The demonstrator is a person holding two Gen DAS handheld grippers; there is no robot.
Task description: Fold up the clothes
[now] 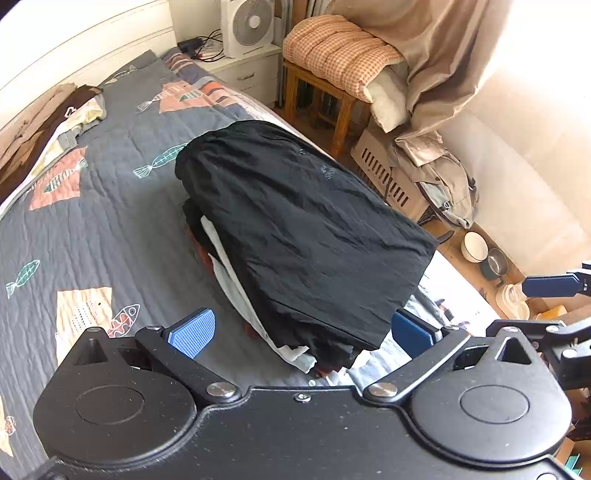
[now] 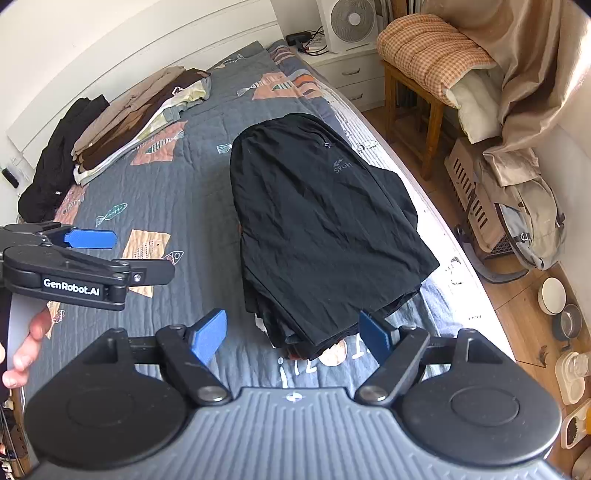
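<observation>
A folded black garment (image 2: 325, 229) with a small "SPORT" logo tops a pile on the grey fish-print bedspread (image 2: 177, 192). In the left wrist view the black garment (image 1: 295, 229) covers white and reddish pieces that poke out along the pile's left edge. My left gripper (image 1: 303, 332) hovers open over the pile's near end, and its blue pads (image 1: 194, 332) touch nothing. My right gripper (image 2: 291, 336) is open too, with the pile's near edge showing between its fingers but untouched. The left gripper (image 2: 136, 254) also shows at the left of the right wrist view, held by a hand (image 2: 26, 350).
A stack of folded beige and brown clothes (image 2: 136, 122) and a dark heap (image 2: 55, 162) lie by the headboard. Past the bed's right edge are a fan (image 2: 349, 22), a wooden stool with a checked quilt (image 2: 432, 51), a pet carrier (image 2: 476, 199) and bowls (image 2: 554, 295).
</observation>
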